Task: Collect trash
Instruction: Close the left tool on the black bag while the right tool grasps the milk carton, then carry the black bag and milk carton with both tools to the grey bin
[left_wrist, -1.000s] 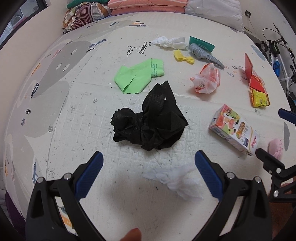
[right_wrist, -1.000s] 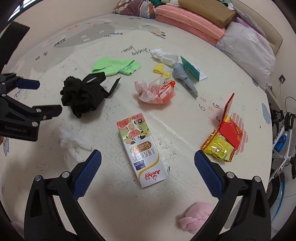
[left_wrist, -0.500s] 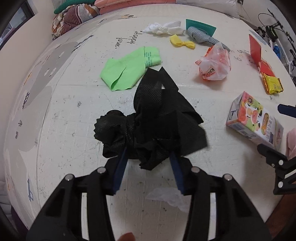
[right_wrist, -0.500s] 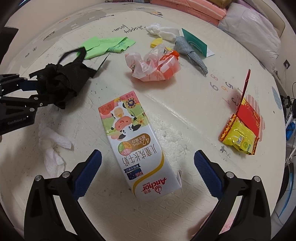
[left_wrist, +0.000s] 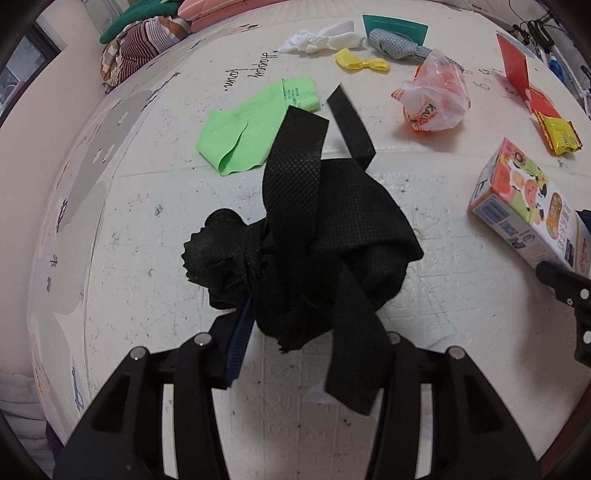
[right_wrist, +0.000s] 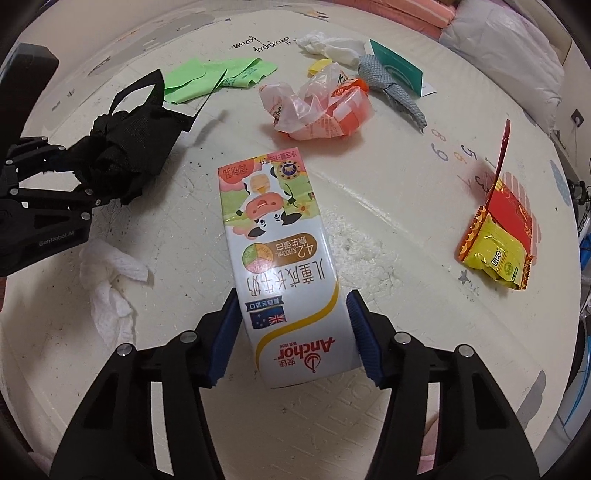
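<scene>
The black bag (left_wrist: 314, 236) is pinched by the left tool (left_wrist: 314, 332); the milk carton (right_wrist: 280, 266) is being closed upon by the right tool (right_wrist: 291, 332), pads touching.

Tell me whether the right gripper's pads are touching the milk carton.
Touching. In the right wrist view the right gripper, its jaws closing, has both blue pads pressed against the sides of the milk carton, with no gap visible.
</scene>
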